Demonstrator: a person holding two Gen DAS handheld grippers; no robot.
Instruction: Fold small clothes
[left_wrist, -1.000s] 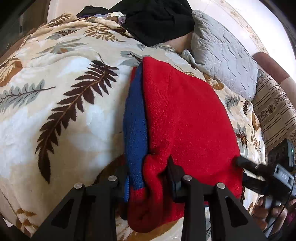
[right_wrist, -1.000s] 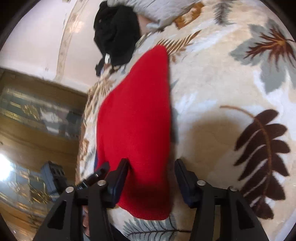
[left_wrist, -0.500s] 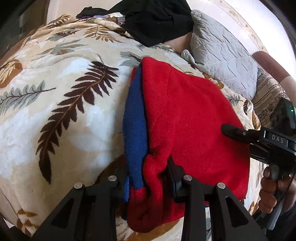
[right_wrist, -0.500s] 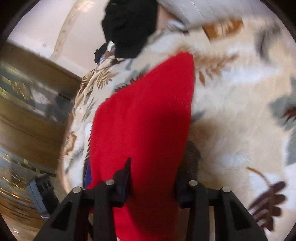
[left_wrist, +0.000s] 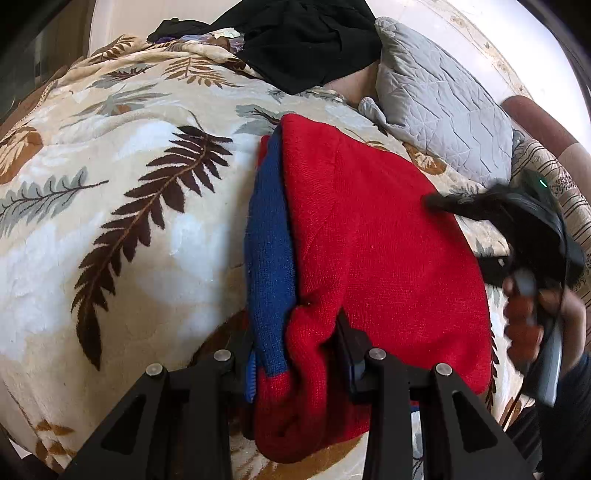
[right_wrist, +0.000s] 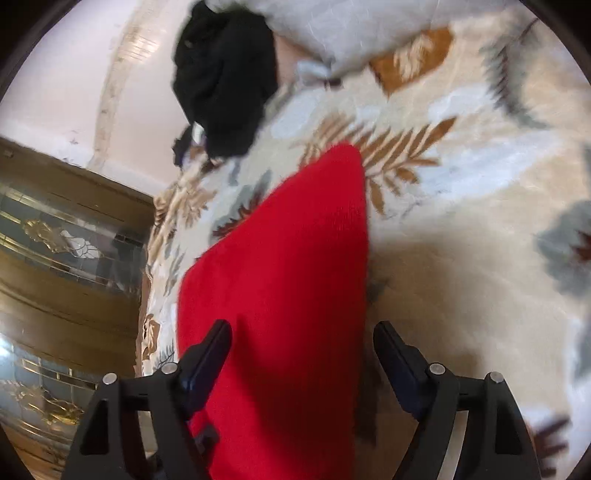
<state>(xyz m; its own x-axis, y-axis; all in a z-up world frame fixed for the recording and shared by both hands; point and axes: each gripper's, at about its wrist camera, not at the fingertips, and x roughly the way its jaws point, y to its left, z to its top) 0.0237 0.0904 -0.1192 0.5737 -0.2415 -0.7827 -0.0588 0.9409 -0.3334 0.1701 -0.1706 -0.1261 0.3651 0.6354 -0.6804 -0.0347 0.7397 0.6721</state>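
1. The left wrist view showed the left gripper (left_wrist: 295, 354) clamped on the bunched near edge of the red and blue sweater (left_wrist: 369, 240), which lay folded on the leaf-print blanket (left_wrist: 129, 221) of a bed.
2. Only that view showed the sweater's blue strip, the grey pillow (left_wrist: 443, 103) and the right gripper (left_wrist: 436, 203), blurred, over the sweater's right edge.
3. The right wrist view showed the right gripper (right_wrist: 303, 343) spread wide, astride the sweater (right_wrist: 288, 295), gripping nothing.
4. Both views caught black clothes (right_wrist: 225, 81) beyond.
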